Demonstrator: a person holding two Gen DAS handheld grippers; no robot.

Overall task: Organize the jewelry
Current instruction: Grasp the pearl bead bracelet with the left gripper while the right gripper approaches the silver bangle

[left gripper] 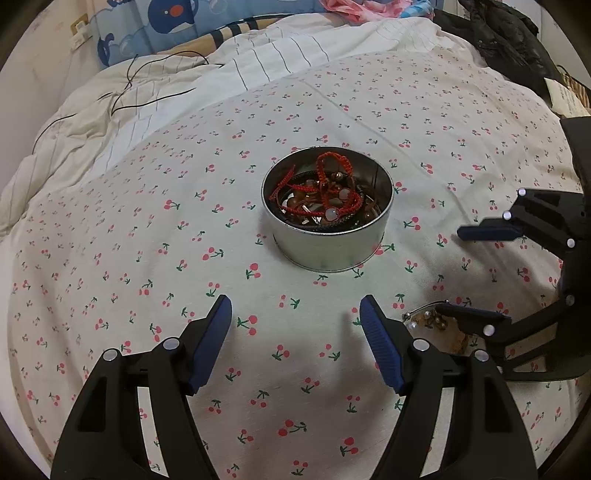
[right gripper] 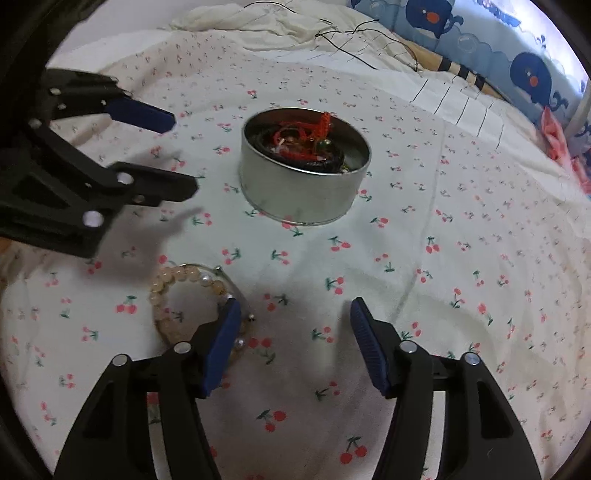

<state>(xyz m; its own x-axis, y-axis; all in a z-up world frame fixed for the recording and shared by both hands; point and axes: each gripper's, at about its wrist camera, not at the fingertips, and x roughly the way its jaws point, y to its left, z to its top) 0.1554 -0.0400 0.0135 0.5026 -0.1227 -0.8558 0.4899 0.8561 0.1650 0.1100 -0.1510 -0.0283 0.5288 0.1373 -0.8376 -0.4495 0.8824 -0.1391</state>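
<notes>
A round metal tin point(left gripper: 327, 236) point(right gripper: 295, 192) stands on the cherry-print sheet, filled with red cord bracelets point(left gripper: 325, 184) and beads. A pale beaded bracelet with pearls point(right gripper: 173, 280) point(left gripper: 424, 321) lies on the sheet nearer me than the tin. My right gripper point(right gripper: 293, 314) point(left gripper: 450, 271) is open; its left finger point(right gripper: 225, 332) overlaps the bracelet's edge, and only sheet lies between the pads. My left gripper point(left gripper: 295, 310) point(right gripper: 184, 155) hangs open over bare sheet in front of the tin, holding nothing.
The cherry-print sheet point(left gripper: 147, 258) covers a bed. A rumpled white quilt point(left gripper: 110, 110) with a thin black cable point(left gripper: 122, 88) lies behind. A blue whale-print cushion point(left gripper: 170, 22) lines the far edge. Dark clothing point(left gripper: 509, 37) is piled at the far right.
</notes>
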